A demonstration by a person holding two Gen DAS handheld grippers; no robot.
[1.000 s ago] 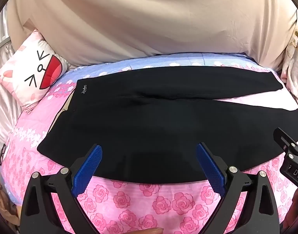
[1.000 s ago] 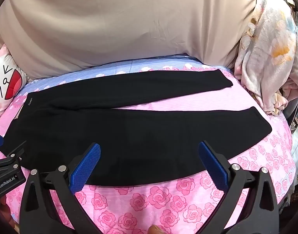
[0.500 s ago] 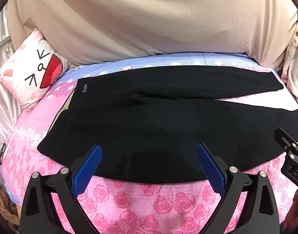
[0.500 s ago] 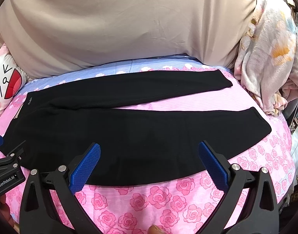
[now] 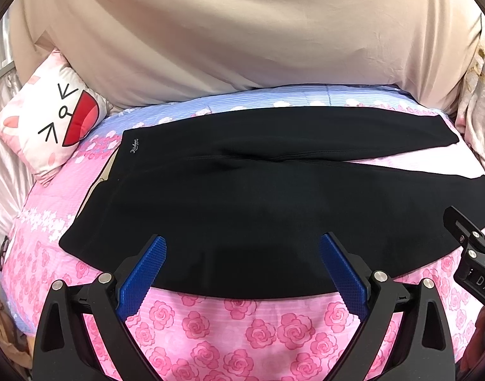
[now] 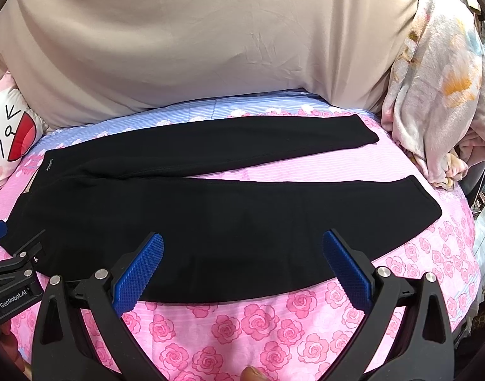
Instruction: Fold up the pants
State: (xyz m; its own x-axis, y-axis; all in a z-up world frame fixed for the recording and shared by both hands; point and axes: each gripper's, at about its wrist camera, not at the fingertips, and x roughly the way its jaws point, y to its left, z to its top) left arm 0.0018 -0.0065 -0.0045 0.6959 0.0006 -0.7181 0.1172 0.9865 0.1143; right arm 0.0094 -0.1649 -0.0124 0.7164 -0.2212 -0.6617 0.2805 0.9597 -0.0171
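Black pants [image 5: 242, 197] lie spread flat across the bed, waistband at the left with a small white logo [image 5: 134, 146], both legs running right and splitting apart. In the right wrist view the same pants [image 6: 210, 216] show both leg ends at the right. My left gripper [image 5: 242, 250] hovers open over the pants' near edge below the hip. My right gripper [image 6: 242, 249] is open too, above the near leg's lower edge. Nothing sits between either pair of blue pads. The right gripper's black body [image 5: 471, 254] shows at the left wrist view's right edge.
The bed has a pink rose-print sheet [image 5: 258, 330] with a blue striped band behind. A cartoon-face pillow [image 5: 52, 120] lies at the back left. A beige cover [image 5: 242, 38] drapes the back. A pale floral blanket [image 6: 439, 95] is piled at the right.
Both grippers have held almost still, only drifting slightly. The pants have not moved.
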